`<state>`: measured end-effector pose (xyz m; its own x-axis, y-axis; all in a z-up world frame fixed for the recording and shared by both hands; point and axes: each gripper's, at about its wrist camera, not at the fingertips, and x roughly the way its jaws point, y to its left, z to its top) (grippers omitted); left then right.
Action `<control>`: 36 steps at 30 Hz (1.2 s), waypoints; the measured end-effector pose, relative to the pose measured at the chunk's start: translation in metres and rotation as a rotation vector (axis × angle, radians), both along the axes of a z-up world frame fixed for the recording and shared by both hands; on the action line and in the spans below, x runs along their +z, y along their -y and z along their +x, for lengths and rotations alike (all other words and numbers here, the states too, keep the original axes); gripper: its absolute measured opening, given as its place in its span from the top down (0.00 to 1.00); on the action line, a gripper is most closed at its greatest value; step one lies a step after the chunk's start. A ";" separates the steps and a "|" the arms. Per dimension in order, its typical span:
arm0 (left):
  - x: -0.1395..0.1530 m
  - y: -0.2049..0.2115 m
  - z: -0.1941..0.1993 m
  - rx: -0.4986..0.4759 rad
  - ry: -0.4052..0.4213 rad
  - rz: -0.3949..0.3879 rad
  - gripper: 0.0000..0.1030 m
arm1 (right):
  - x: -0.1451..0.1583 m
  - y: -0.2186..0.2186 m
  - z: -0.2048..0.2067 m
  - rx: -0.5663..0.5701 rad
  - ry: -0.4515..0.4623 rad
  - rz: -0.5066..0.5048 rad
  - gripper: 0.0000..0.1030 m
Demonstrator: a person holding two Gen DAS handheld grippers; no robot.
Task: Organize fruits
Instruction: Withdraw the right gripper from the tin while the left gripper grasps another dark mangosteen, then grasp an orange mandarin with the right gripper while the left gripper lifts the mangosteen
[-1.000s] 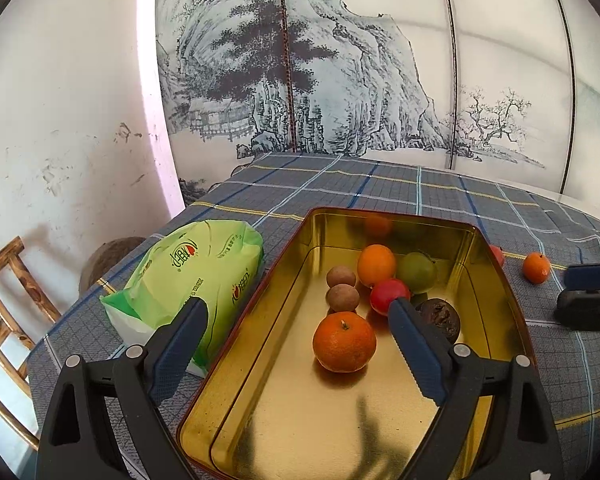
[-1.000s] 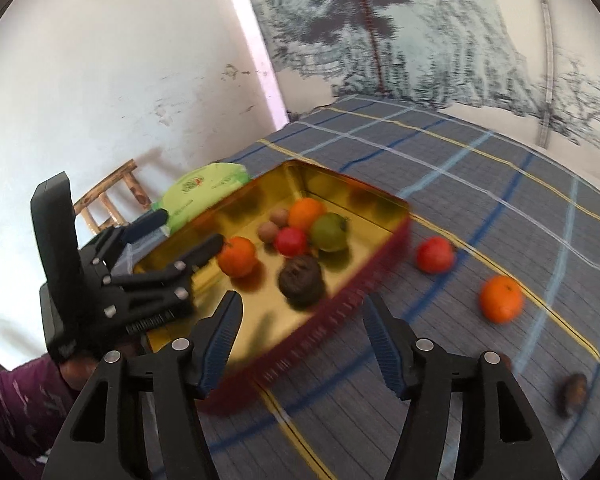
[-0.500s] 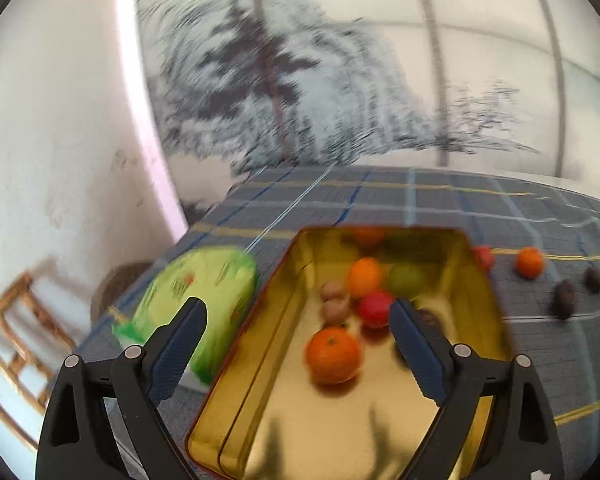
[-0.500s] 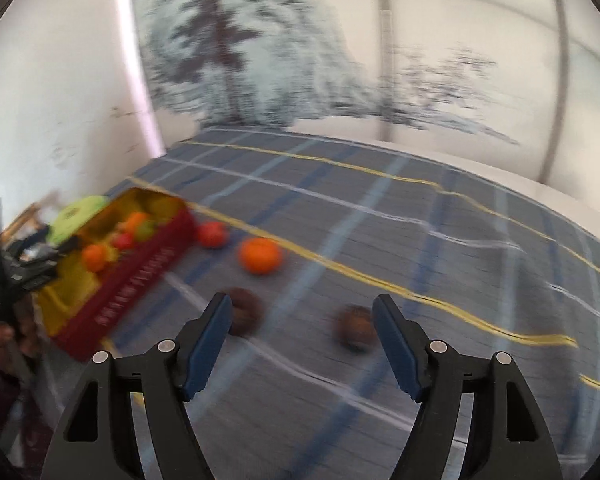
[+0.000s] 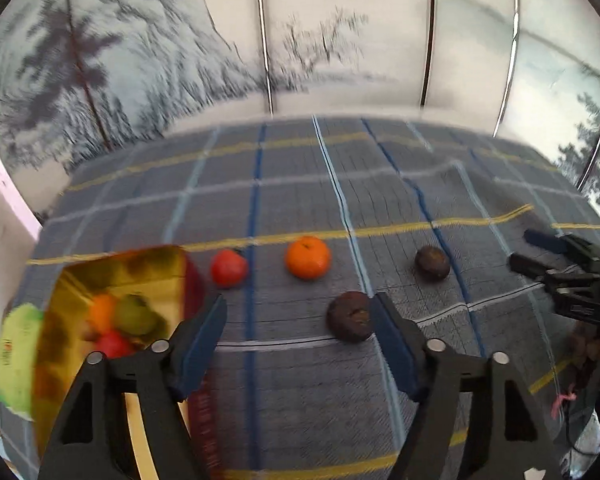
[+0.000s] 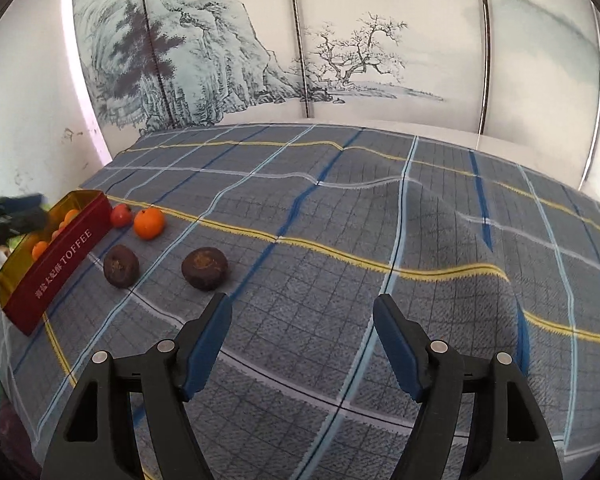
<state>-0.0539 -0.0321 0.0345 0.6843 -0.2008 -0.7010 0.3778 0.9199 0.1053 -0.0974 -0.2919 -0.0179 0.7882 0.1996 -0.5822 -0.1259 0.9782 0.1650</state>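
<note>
A gold tin (image 5: 80, 280) with red outer walls (image 6: 56, 264) holds several fruits at the left. On the checked cloth beside it lie a red fruit (image 5: 228, 268) (image 6: 121, 215), an orange (image 5: 307, 257) (image 6: 149, 222) and two dark brown fruits (image 5: 350, 316) (image 5: 432, 263) (image 6: 121, 265) (image 6: 204, 268). My left gripper (image 5: 300, 328) is open and empty, its right finger just beside the nearer brown fruit. My right gripper (image 6: 302, 332) is open and empty, above bare cloth right of the brown fruits.
A green packet (image 5: 14, 356) lies left of the tin. A painted screen (image 6: 300, 48) stands behind the table. The cloth (image 6: 420, 240) is rumpled at the right. The other gripper shows at the right edge of the left wrist view (image 5: 560, 276).
Both grippers swung right, away from the tin, toward the loose fruits on the cloth. Both stayed open and empty. No fruit has moved.
</note>
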 end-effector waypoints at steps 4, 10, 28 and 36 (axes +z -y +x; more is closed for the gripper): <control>-0.020 0.011 0.020 0.031 -0.064 -0.018 0.34 | 0.000 0.012 -0.004 -0.005 0.020 0.058 0.27; -0.036 0.026 0.032 0.038 -0.077 0.024 0.34 | -0.003 0.022 -0.002 0.009 0.009 0.137 0.26; -0.022 -0.008 -0.012 0.141 -0.066 -0.166 0.67 | 0.046 -0.054 0.050 0.393 0.020 0.060 0.25; 0.008 -0.036 -0.038 0.165 0.002 -0.177 0.67 | 0.027 -0.151 0.120 0.534 -0.083 -0.056 0.25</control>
<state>-0.0915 0.0037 0.0425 0.7192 -0.2063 -0.6635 0.2211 0.9732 -0.0629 0.0226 -0.1406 0.0095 0.5364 0.5267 -0.6594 -0.5965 0.7894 0.1453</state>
